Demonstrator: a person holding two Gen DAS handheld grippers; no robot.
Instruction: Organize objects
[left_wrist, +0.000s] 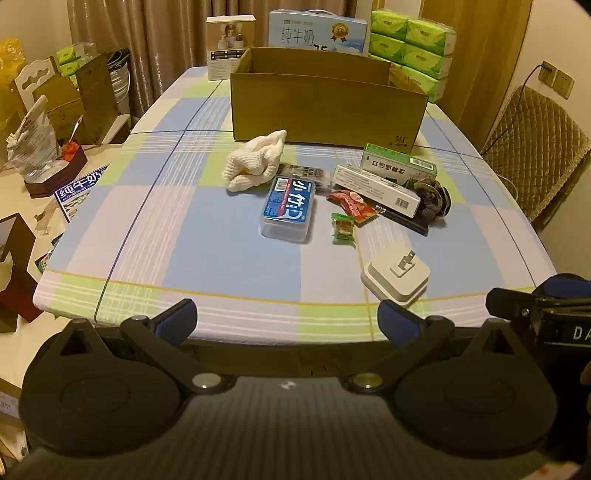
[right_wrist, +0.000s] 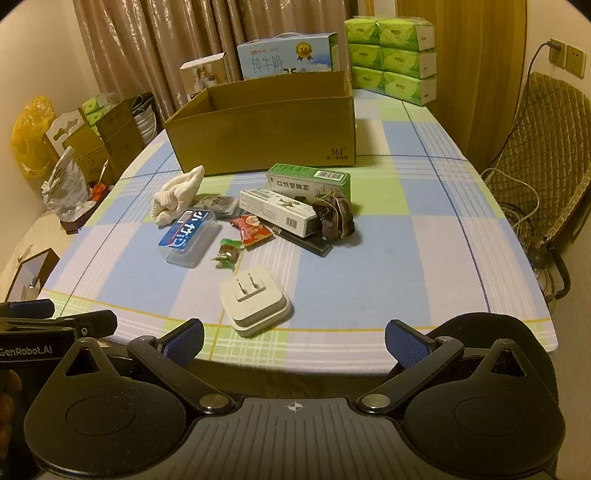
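I held both grippers, left and right, spread wide and empty at the table's edge; nothing was boxed yet, so the plug looked nearest to grab.

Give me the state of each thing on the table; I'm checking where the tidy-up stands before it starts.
cardboard box: open-topped, upright, nothing seen inside.
white plug adapter: on its back, prongs up.
clear floss box: lid shut, lying flat.
white cloth: crumpled.
white carton: closed, resting on other items.
left hand-held gripper: open, empty.
right hand-held gripper: open, empty.
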